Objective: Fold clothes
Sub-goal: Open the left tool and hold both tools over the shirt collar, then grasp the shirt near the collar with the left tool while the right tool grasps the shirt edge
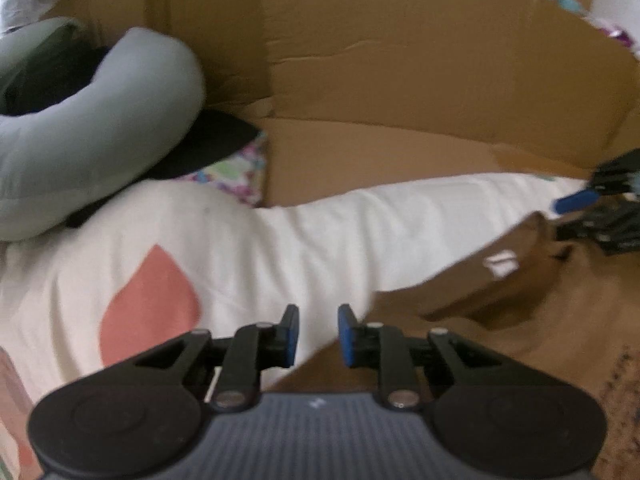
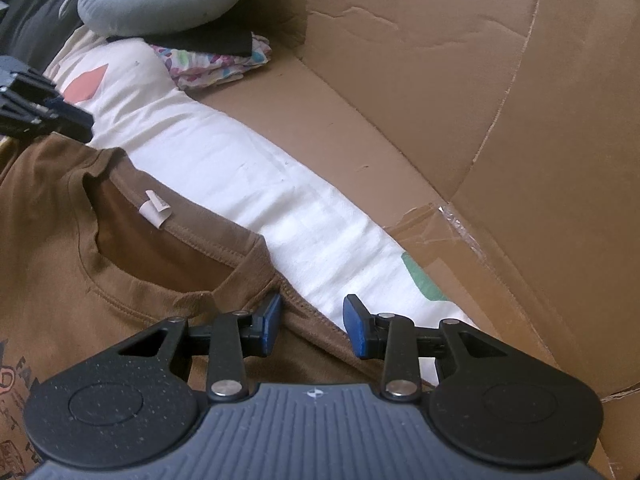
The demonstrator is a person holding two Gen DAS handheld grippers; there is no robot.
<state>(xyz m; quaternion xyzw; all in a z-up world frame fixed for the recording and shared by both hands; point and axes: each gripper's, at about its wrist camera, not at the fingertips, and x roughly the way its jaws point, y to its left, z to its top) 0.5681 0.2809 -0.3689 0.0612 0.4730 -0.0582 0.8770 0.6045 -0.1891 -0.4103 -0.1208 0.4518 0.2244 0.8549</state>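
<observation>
Leftmost, a grey U-shaped pillow sits on a dark cloth and a patterned fabric bundle, all resting by the far end of a cream sheet with a pink drop print. Next, the left gripper hovers over the edge where sheet and brown cloth meet; its jaws stand a narrow gap apart and I see nothing pinched between them. Beside it lies the brown T-shirt, spread front-up over the sheet with the neck hole and a small white label facing up. At the shirt's right shoulder the right gripper has its jaws moderately apart, straddling the stitched shoulder seam without the pads pressing on it. Rightward, the cardboard walls of a large box hem the work in. I judge the shirt light, limp and apt to sag or wrinkle, so the thicker ribbed collar or shoulder seams look the best places to pinch. Sleeves and hem are cut off below both views, the chest print is only partly visible, and the left view is blurred, so contact there is uncertain.
</observation>
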